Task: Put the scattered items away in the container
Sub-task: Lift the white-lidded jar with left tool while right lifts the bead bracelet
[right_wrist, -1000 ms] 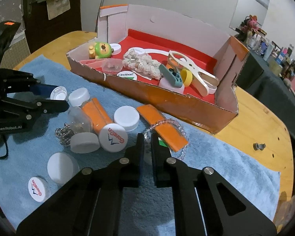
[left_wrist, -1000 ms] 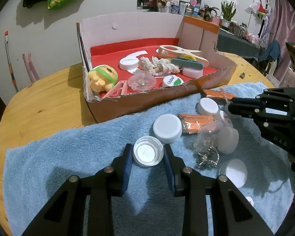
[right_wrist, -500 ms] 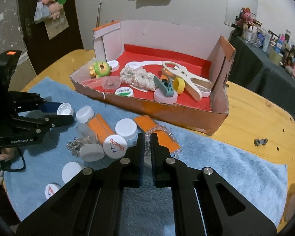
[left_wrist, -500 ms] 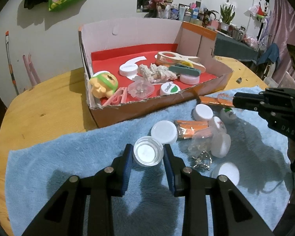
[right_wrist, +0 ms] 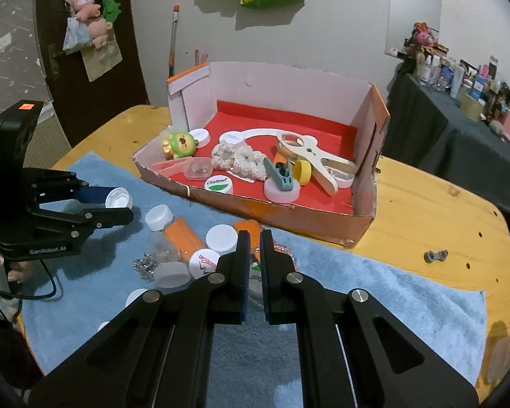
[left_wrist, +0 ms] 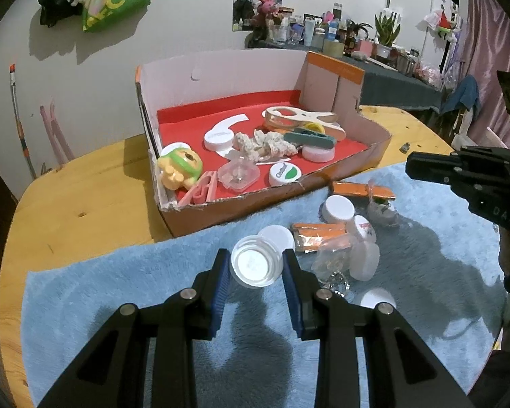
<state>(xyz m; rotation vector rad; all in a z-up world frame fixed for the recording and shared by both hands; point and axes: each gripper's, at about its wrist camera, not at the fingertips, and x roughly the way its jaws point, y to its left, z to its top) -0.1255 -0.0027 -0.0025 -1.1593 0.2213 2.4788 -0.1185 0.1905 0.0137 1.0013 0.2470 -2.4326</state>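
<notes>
Left gripper (left_wrist: 255, 265) clamps an upturned cap (left_wrist: 257, 261) near the box (left_wrist: 221, 210); right gripper (right_wrist: 254, 241) squeezed closed, its load unclear.

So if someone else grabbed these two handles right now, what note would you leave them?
Left gripper: shut on a clear cap, lifted off the blue towel.
Right gripper: shut; whether it pinches anything I cannot tell.
Done: the cardboard box already holds a green toy, a lace scrunchie, a wooden clip and several lids.
Left: drop the clear cap into the box, then clear the towel of its white caps, orange packets, a bead bracelet and a metal keychain.
</notes>
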